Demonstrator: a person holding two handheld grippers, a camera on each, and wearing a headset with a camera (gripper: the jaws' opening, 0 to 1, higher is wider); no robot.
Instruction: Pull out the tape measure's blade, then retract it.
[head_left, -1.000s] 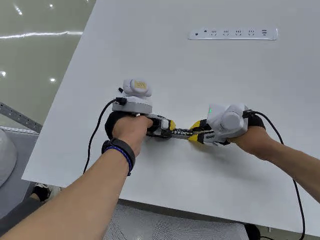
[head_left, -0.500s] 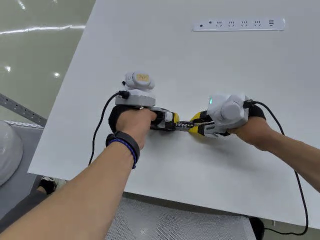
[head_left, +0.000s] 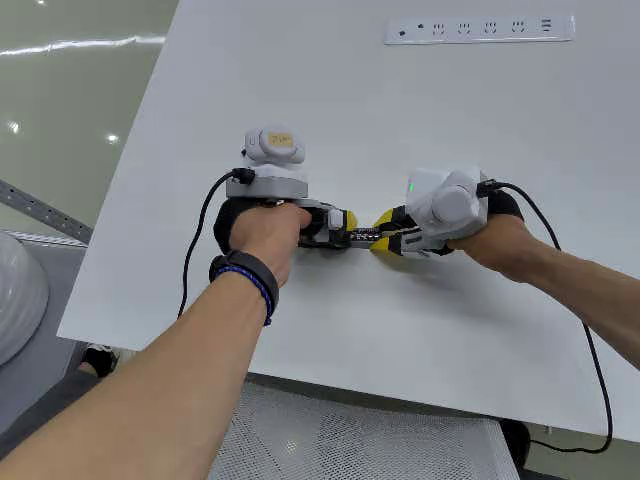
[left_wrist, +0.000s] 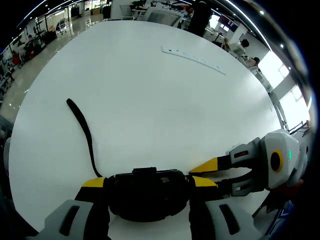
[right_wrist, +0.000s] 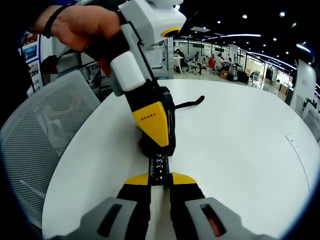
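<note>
- Left tool (left_wrist: 147, 183) was clamped around the black tape measure (left_wrist: 145, 200), low centre of the frame just above the white surface (left_wrist: 150, 90), likely bracing the case.
- Right tool (right_wrist: 160, 179) was pinched shut on the short exposed blade (right_wrist: 159, 161), seemingly for pulling.

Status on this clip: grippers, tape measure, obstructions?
Left gripper shut on tape measure. Right gripper shut on blade, short length out. Power strip far back, not obstructing.
</note>
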